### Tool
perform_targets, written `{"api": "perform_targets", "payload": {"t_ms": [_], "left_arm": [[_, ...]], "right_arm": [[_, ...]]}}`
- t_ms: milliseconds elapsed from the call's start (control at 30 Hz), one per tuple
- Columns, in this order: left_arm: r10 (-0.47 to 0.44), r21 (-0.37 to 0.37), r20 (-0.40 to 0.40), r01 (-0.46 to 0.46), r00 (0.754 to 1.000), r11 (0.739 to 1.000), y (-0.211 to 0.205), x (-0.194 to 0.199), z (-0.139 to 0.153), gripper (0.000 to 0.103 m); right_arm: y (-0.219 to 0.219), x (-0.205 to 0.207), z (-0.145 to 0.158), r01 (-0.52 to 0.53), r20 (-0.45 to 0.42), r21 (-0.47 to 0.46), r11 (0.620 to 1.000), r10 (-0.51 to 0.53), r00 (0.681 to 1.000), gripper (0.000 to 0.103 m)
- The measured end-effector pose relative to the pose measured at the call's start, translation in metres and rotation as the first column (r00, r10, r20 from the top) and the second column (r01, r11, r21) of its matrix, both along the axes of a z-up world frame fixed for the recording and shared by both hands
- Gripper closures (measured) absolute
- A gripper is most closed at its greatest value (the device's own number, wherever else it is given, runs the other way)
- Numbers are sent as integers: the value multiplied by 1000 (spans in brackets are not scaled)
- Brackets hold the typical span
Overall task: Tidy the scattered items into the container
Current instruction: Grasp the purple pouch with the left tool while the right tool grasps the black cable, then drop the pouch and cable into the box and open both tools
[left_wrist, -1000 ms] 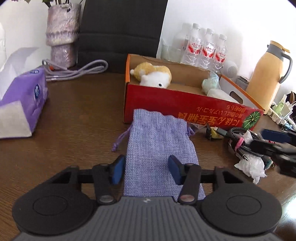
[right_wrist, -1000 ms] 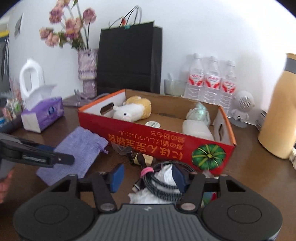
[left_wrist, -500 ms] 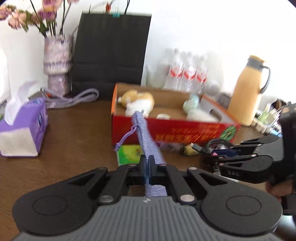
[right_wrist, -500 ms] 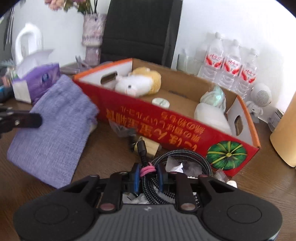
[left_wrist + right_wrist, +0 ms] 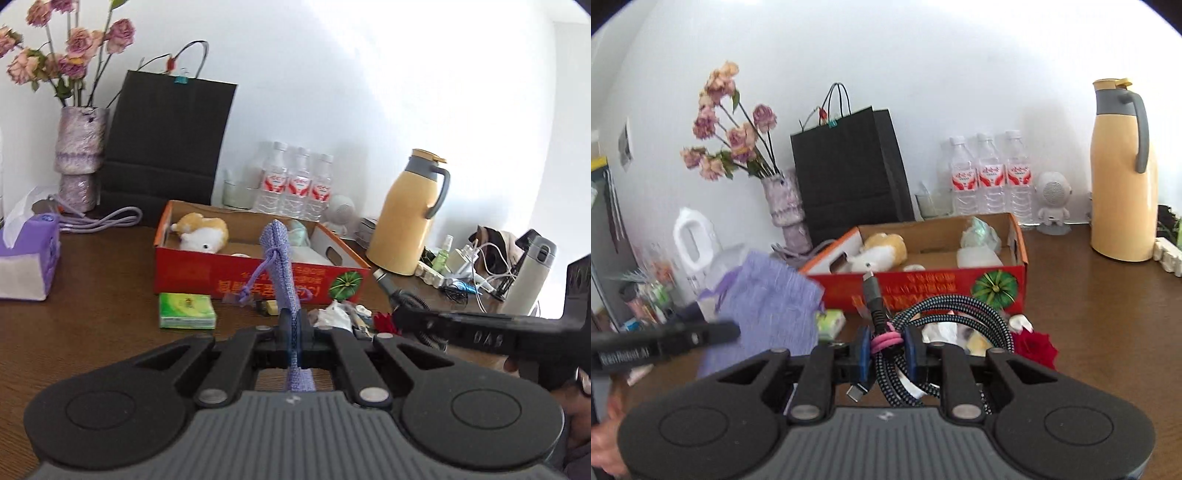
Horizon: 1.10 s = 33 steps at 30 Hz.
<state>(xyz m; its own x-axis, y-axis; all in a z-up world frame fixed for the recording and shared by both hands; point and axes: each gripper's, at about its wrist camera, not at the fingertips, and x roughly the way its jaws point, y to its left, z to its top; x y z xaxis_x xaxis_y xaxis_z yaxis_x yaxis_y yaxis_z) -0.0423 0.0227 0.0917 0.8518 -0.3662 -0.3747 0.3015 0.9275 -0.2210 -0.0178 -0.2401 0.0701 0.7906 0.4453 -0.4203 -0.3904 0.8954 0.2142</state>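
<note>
My left gripper point(image 5: 294, 325) is shut on a purple cloth pouch point(image 5: 282, 269) and holds it edge-on above the table, in front of the red cardboard box point(image 5: 221, 280). My right gripper point(image 5: 886, 349) is shut on a coiled braided cable point(image 5: 945, 314) with a pink tie, lifted above the table. The pouch point(image 5: 768, 299) and the left gripper point(image 5: 665, 341) show at the left in the right wrist view. The box point(image 5: 923, 288) holds a plush toy point(image 5: 882, 251) and wrapped items. A green packet point(image 5: 186, 304), crumpled tissue point(image 5: 332, 315) and a red rose point(image 5: 1036, 347) lie before the box.
A purple tissue box point(image 5: 27, 254), a vase of flowers point(image 5: 77, 162) and a black paper bag point(image 5: 166, 140) stand at the back left. Three water bottles point(image 5: 295, 184), a yellow thermos jug point(image 5: 406, 221) and tangled chargers point(image 5: 472, 273) stand at the right.
Both grippers closed and lifted: the left took hold of the flat pouch and raised it edge-on, uncovering the green packet; the right closed on the cable and raised it.
</note>
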Motion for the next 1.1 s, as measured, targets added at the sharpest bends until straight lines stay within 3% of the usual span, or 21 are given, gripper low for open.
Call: {"api": "perform_targets", "payload": {"t_ms": [100,200,400,567,667,733,833,900,1033,1100], "left_arm": [[-21,26,18,21,1000,999,-13,14,11,100],[-52,61,92,46,994,997,-26,46,35,100],[-89,72,105,82,990,994,-44,154,71,100],[-72,8,60,71,996,997,-47,241,57,100],[-65,-30,-46,64,997,998,-44,293,31,100],[-36,2,-131,36,991,999,-43,324,5,98],[5,102,-213,17,977,995,-37,347,-25,89],[-20,131,-202,47,979,990,-30,345,-26,48],[62,216,-114,-36,992,976,-13,324,-5,37],[149,282,-67,-125,987,951,-6,313,4,22]], "right_arm": [[-7,-3,-3,6,-1,25,1000,-6,1000,85],[-15,1,0,35,11,38,999,-36,999,85],[-20,30,7,38,31,46,998,-39,999,85],[-7,96,36,8,74,11,1000,-9,997,85],[2,150,52,-50,62,47,998,47,997,85],[8,186,57,-77,34,89,993,74,997,85],[24,234,55,-105,-23,95,990,107,994,85],[37,266,48,-127,-86,62,990,132,987,85],[67,324,26,-119,-222,-8,993,114,968,84],[82,350,13,-144,-298,2,990,138,945,84]]}}
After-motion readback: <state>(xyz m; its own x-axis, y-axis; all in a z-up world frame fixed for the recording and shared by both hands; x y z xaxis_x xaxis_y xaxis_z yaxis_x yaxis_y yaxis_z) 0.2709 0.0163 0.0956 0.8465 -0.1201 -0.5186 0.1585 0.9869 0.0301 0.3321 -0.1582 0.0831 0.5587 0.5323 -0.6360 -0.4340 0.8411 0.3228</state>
